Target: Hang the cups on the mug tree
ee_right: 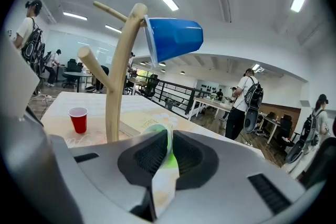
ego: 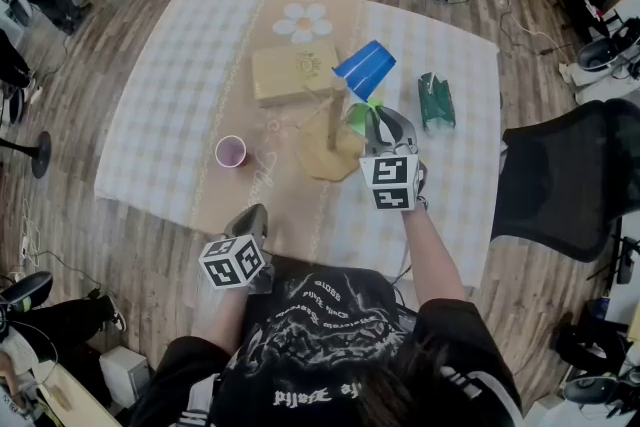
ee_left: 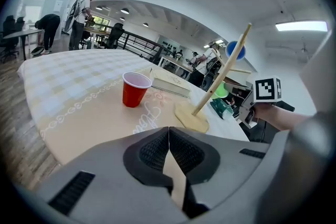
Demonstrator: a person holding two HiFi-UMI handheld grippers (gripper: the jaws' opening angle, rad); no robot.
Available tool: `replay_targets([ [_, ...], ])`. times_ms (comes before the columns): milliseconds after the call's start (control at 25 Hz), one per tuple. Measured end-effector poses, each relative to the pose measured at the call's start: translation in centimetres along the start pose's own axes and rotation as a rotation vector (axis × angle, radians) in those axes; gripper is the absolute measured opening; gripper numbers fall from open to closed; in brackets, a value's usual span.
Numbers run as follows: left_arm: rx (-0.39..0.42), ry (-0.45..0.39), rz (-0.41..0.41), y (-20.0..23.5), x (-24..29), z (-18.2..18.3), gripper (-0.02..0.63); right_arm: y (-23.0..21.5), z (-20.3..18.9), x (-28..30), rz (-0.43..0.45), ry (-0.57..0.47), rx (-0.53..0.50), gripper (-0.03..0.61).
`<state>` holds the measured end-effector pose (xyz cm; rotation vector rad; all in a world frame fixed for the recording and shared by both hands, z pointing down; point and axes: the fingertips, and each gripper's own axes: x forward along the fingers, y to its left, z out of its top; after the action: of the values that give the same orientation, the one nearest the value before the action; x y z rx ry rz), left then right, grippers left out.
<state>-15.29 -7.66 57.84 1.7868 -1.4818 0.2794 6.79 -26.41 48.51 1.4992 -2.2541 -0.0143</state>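
The wooden mug tree (ego: pixel 331 127) stands mid-table, its trunk (ee_right: pixel 119 76) close in front of my right gripper. A blue cup (ego: pixel 365 68) hangs upside down on an upper peg (ee_right: pixel 175 38). My right gripper (ego: pixel 381 127) is shut on the rim of a green cup (ego: pixel 357 115), held just right of the trunk; the green rim (ee_right: pixel 167 148) shows pinched between the pads. A red cup (ego: pixel 231 152) stands upright left of the tree (ee_left: pixel 135 89). My left gripper (ego: pixel 252 215) hovers shut and empty at the table's near edge (ee_left: pixel 169 136).
A flat wooden box (ego: pixel 290 72) lies behind the tree, and a green packet (ego: pixel 436 102) lies to its right. The checked cloth (ego: pixel 170 95) covers the table. A black office chair (ego: pixel 560 180) stands beside the table's right edge. People stand farther off.
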Motion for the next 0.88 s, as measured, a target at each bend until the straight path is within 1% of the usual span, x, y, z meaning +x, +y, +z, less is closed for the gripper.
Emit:
replay_targets([
  [640, 0.007, 0.004, -0.010, 0.1, 0.2, 0.1, 0.021, 1.1, 0.6, -0.4, -0.017, -0.027, -0.055, 0.041],
  [880, 0.023, 0.013, -0.026, -0.5, 0.4, 0.0, 0.021, 1.7, 0.7, -0.7, -0.018, -0.029, -0.096, 0.043],
])
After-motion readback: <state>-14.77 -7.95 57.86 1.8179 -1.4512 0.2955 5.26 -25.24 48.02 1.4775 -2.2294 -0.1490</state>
